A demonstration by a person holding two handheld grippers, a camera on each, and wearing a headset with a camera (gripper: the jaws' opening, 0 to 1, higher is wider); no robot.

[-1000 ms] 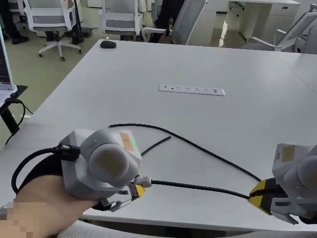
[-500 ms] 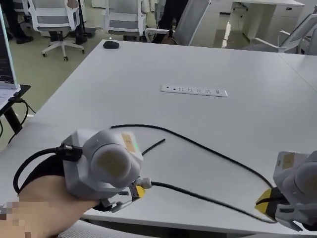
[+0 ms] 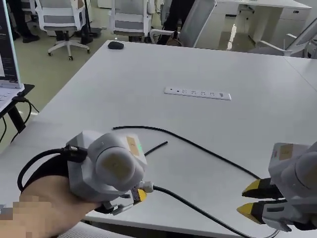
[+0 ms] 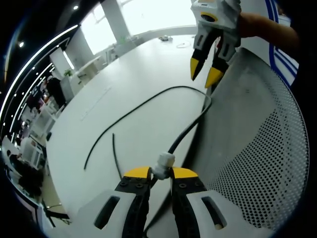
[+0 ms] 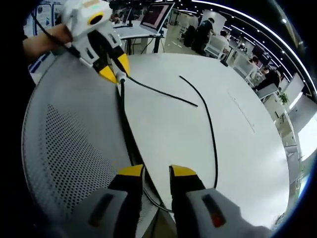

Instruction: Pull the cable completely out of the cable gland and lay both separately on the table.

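Head view hides most of the jaws on L gripper (image 3: 134,194), but its own view shows them clamped on the white cable gland (image 4: 162,162), cable (image 3: 198,146) still thru it, its far run cut off at frame bottom. R gripper (image 3: 246,199), pinching the cable 1 s ago, now has jaws apart, empty. White table (image 3: 148,74) w/ power strip (image 3: 197,93), mouse (image 3: 115,45); office chairs (image 3: 130,20) behind.
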